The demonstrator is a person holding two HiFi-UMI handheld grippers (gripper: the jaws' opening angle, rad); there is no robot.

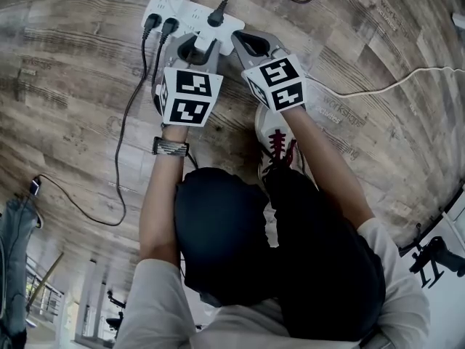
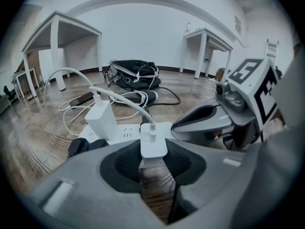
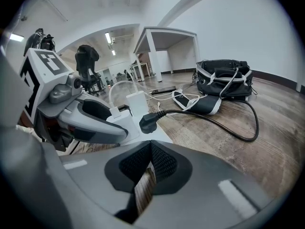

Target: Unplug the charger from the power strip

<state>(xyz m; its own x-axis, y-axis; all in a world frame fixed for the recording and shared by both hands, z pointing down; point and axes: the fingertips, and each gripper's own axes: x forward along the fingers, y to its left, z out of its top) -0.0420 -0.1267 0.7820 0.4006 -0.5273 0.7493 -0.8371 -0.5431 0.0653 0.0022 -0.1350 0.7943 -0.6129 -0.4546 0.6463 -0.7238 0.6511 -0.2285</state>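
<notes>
A white power strip (image 1: 190,11) lies on the wooden floor. My left gripper (image 1: 197,46) is shut on a small white charger (image 2: 153,143) with a white cable coming out of its top. The charger sits at the strip's near edge (image 2: 121,133), with floor showing below it. Its prongs are hidden. My right gripper (image 1: 247,41) is shut with nothing between its pads. In the right gripper view its tips (image 3: 150,149) rest by the strip's end (image 3: 159,136). A second, taller white charger (image 2: 101,120) stands plugged in further along.
A black plug (image 3: 148,123) with a thick black cable sits in the strip. Two more black plugs (image 1: 160,26) sit at its left end. A black bag (image 2: 136,73) and loose white cables lie beyond. The person's shoe (image 1: 275,140) is behind the grippers.
</notes>
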